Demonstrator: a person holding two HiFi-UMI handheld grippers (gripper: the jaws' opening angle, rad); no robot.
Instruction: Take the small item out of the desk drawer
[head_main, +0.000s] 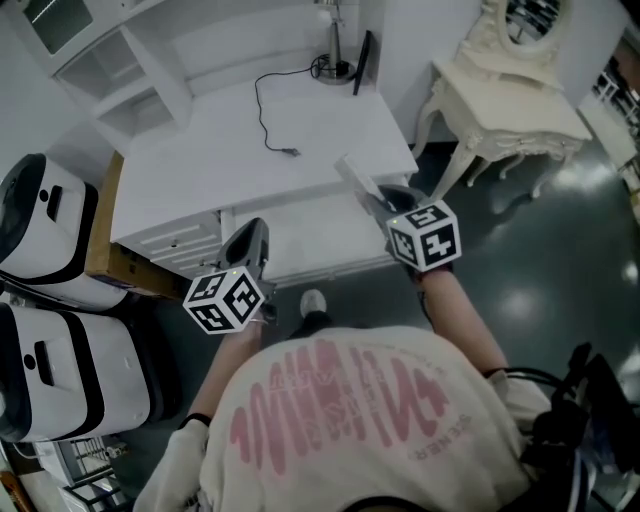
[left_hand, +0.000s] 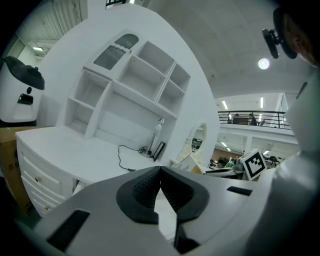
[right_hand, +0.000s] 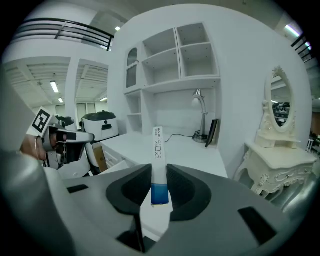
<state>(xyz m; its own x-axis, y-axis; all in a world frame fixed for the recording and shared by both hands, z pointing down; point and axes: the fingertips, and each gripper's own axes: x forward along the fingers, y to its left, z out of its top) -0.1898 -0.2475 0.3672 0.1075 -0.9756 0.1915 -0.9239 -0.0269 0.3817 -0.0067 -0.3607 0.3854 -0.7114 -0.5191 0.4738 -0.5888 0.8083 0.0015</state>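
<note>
- Right gripper: jaws clamped on the small item, a slim white carton with a blue end and print along its face.
- The grip sits on the blue end only. The rest of the carton sticks out past the jaw tips, pointing forward and up.
- Item location: out of the drawer, held in the air over the front edge of the desk. It touches neither.
- Left gripper: jaws closed together with nothing between them, hanging by the drawer's left side.
- The drawer reads as pulled open below the desk top. I can't make out any contents.
- Handling, my read:
  - Light, probably a cardboard sleeve around a tube.
  - Stiff enough lengthwise to hold its line.
  - The walls are thin, so a hard squeeze would dent them.
  - The faces look smooth, so it could slide between the pads if the wrist swings fast.
- The end grip leaves a long overhang, so a knock at the far tip would pivot the carton in the jaws.
- A better hold would be nearer mid-length, across the narrow faces, with moderate pressure.
- For putting it down, lay it flat on bare desk top, well apart from the cable.
</note>
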